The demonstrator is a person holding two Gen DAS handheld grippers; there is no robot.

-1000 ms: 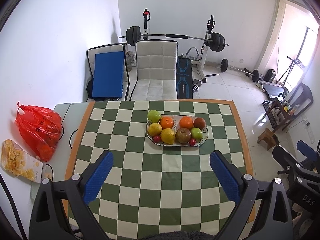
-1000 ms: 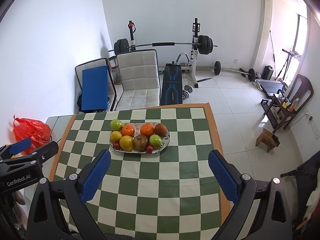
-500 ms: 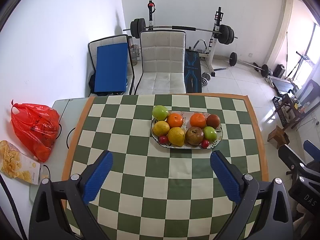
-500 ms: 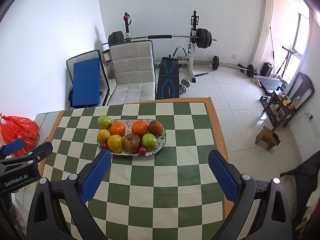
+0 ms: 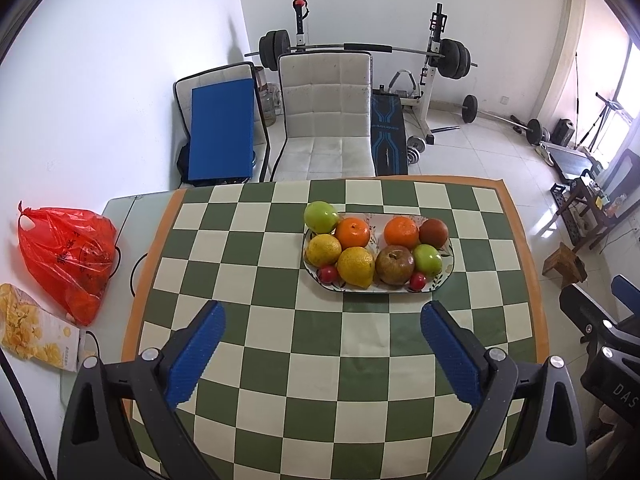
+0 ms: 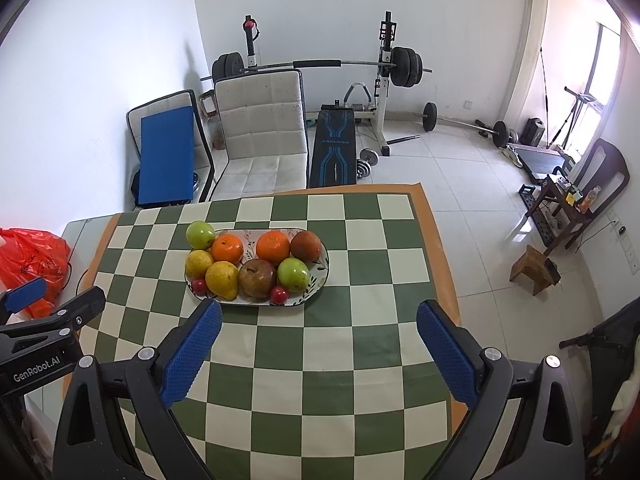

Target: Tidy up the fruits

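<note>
An oval patterned plate sits on the checkered table, loaded with several fruits: green apples, oranges, yellow lemons, a brown pear and small red fruits. My left gripper is open above the table, short of the plate. My right gripper is open too, with the plate ahead and to its left. Neither holds anything.
A red plastic bag and a snack packet lie left of the tablecloth. A white chair, a blue-padded chair and a weight bench with barbell stand beyond the far table edge. Bare cloth lies in front of the plate.
Both grippers have moved forward and a little lower toward the plate, which now looks larger. Both stay open. The fruits have not moved.
</note>
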